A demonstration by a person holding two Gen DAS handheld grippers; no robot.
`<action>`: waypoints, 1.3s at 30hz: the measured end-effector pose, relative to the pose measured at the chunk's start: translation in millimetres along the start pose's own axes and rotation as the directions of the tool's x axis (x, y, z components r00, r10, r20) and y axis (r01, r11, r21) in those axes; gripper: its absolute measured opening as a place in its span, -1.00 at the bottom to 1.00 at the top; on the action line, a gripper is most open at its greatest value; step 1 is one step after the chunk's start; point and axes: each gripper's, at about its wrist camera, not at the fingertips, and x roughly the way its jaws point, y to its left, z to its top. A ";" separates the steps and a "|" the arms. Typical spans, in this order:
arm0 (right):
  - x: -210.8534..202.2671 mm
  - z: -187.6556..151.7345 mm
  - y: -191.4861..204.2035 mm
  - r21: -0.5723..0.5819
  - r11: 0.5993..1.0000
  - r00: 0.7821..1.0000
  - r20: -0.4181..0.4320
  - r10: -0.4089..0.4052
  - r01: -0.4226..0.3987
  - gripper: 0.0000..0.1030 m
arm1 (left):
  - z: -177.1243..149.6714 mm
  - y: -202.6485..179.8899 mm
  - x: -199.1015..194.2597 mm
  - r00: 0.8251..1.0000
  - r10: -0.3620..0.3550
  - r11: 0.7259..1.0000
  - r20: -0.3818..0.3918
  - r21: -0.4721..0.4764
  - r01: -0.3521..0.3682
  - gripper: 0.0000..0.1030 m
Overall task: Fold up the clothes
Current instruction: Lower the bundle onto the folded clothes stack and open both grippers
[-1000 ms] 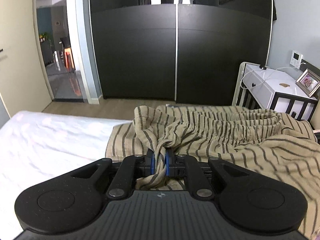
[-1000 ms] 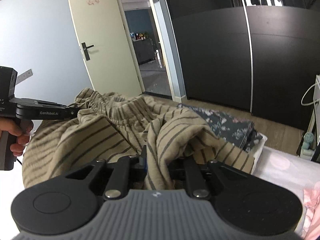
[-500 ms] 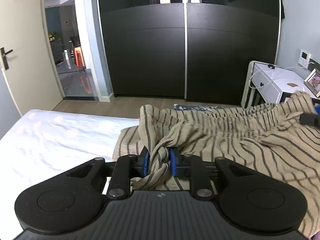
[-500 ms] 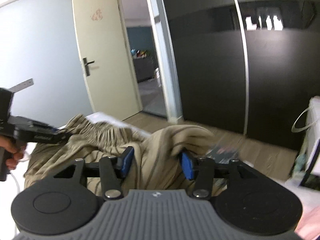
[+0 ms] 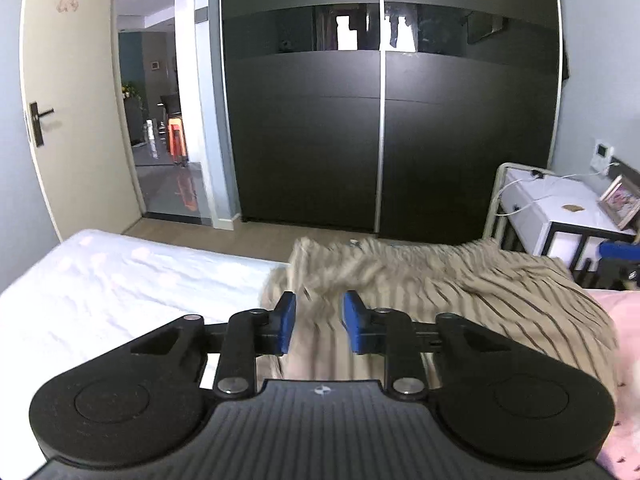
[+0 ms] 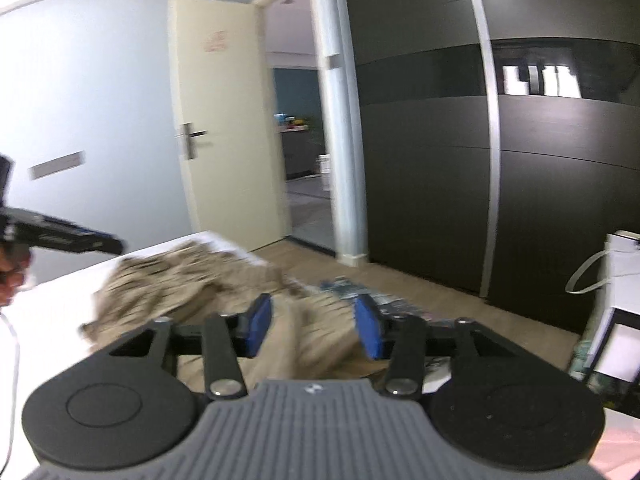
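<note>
Two blue pads are seen spread apart on the left gripper [image 5: 317, 322] in the left wrist view, with nothing pinched between them; the striped beige garment [image 5: 460, 284] is seen lying crumpled on the bed [image 5: 120, 280] just beyond the fingertips, its near folds blurred; a pink cloth [image 5: 616, 320] is seen at the right edge, touching the garment; a black wardrobe [image 5: 384, 140] with sliding doors is seen across the room; an open cream door [image 5: 72, 120] is seen to the left of it; a white bedside cabinet [image 5: 560, 208] carrying a framed photo [image 5: 618, 202] and a white cable is seen to the right, beyond the garment.

In the right wrist view the right gripper [image 6: 314, 326] is likewise seen with its blue pads held wide, gripping nothing; the garment [image 6: 192, 284] is seen heaped on the bed [image 6: 52, 304] ahead of and partly between the fingers, though it cannot be told whether the cloth is touched by them, since the fabric is blurred; the left gripper [image 6: 76, 240] is seen at the left edge, held above the bed by the left hand [image 6: 12, 272], with its tip near the garment's far corner; a dark flowered cloth [image 6: 352, 286] is glimpsed behind the garment near the bed's edge; the wardrobe [image 6: 520, 160] and the door [image 6: 224, 120] are seen beyond.
</note>
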 end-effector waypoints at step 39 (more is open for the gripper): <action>-61.5 1.0 72.2 0.075 0.993 0.993 0.057 -0.100 0.095 0.93 | -38.9 -89.6 -110.6 0.971 0.236 0.967 0.037 -0.106 -0.231 0.45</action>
